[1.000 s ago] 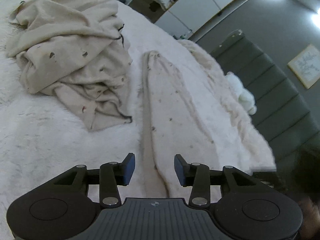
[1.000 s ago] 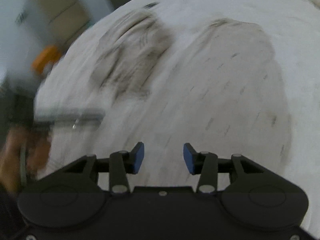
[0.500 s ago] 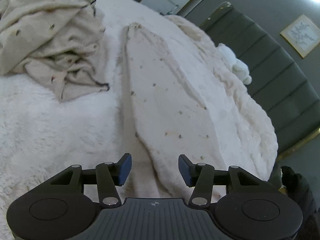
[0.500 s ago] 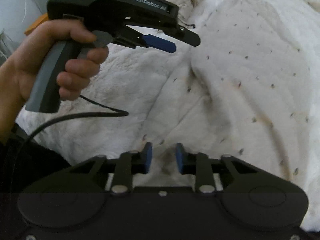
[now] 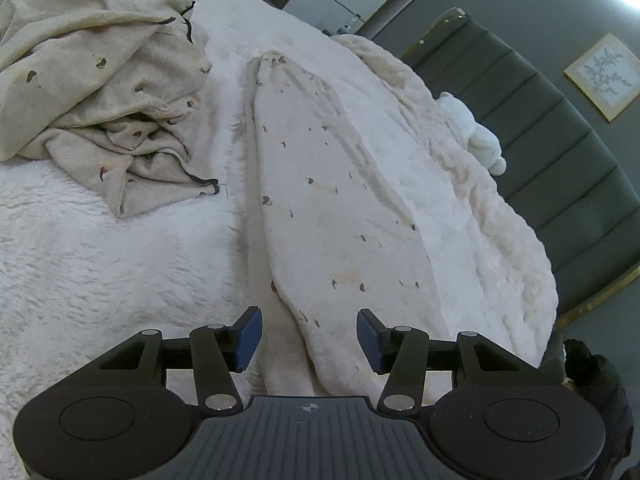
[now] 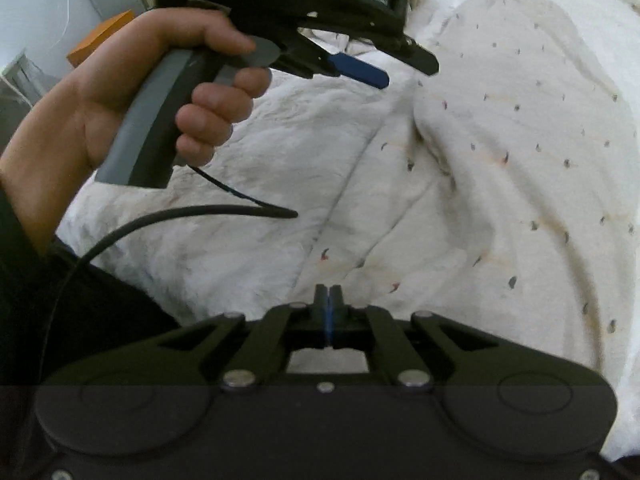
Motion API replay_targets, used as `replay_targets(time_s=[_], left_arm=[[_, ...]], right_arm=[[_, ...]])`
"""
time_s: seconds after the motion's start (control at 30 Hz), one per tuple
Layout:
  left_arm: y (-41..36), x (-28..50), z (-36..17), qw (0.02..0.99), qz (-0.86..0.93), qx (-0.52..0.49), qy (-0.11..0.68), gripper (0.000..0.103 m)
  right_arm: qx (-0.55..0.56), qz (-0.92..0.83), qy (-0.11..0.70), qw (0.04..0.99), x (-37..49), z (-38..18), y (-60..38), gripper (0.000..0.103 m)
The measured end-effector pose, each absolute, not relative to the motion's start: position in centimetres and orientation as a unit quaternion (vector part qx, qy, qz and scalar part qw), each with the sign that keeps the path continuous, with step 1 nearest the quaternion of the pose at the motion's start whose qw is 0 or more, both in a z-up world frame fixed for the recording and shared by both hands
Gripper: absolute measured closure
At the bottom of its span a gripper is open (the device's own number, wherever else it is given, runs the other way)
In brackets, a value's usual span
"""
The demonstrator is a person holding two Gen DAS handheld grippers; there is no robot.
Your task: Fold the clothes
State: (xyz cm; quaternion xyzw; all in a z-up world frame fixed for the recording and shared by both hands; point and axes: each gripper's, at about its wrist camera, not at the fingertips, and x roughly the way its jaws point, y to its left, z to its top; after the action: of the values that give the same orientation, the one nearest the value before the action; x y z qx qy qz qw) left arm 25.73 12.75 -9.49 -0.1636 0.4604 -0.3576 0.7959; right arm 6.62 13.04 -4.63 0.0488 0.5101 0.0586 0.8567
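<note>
Step in hand: getting hold of the spotted cream garment (image 5: 344,216) at its near end, so a fold can start.
Where the garment is: flat on the fluffy white bed (image 5: 100,280), long and thin, its far tip by the rumpled blanket edge. Near end right under both tools.
Other clothes: crumpled spotted pile (image 5: 104,92) to the left on the bed, apart from the flat garment, not touched.
Right gripper (image 6: 328,300): jaws closing, blue pads almost together, down at the near hem. Looks like a pinch on a thin bit of cloth, but hard to see the cloth between the pads.
Left gripper (image 5: 308,338): jaws about half open, nothing between the pads. Hangs just over the near tip of the garment, not touching. Left hand (image 6: 160,92) wrapped round the handle, black cable (image 6: 168,220) looping below.
Next move needs: left gripper down onto the near edge beside the right one, then a squeeze. After that, probably both lifting together and carrying the near end over toward the far end. Soft fluffy cloth, so a deep bite needed or it slips out.
Change from a second ago: right jaws wide apart then, nearly shut now. Right view all blurry then, sharp now, with the left hand and its tool in sight. Left jaws a little wider. Garment bigger and closer in the left view, pile pushed further to the upper left.
</note>
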Motion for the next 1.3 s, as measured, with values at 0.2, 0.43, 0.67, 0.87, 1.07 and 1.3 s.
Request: replay_targets(time_s=[0.2,0.43,0.67,0.87,1.07,1.3], left_arm=[[12.3,25.5,-9.4,0.800,-0.358,-0.146,0.459,0.056],[12.1,25.0,-9.1,0.803,-0.356,-0.142,0.456,0.055],[12.1,24.8,-8.7,0.814,-0.348,-0.152,0.440,0.055],[12.0,25.1,-8.8,0.818,-0.334,-0.164,0.438,0.055],[12.3,25.1,-9.1,0.816,-0.334,-0.155,0.445,0.055],[12.1,25.1,-9.4,0.808,-0.346,-0.146,0.455,0.044]], right_arm=[[0.093,0.019,0.521,0.848,7.1,-5.4,12.5,0.075],[0.120,0.005,0.518,0.847,6.3,-5.6,11.8,0.103],[0.091,0.055,0.502,0.858,3.4,-3.5,12.6,0.103],[0.030,0.136,0.512,0.848,0.8,-2.4,15.7,0.103],[0.001,0.182,0.532,0.827,-1.0,-3.5,16.0,0.079],[0.014,0.114,0.521,0.846,-2.1,-3.1,10.0,0.073]])
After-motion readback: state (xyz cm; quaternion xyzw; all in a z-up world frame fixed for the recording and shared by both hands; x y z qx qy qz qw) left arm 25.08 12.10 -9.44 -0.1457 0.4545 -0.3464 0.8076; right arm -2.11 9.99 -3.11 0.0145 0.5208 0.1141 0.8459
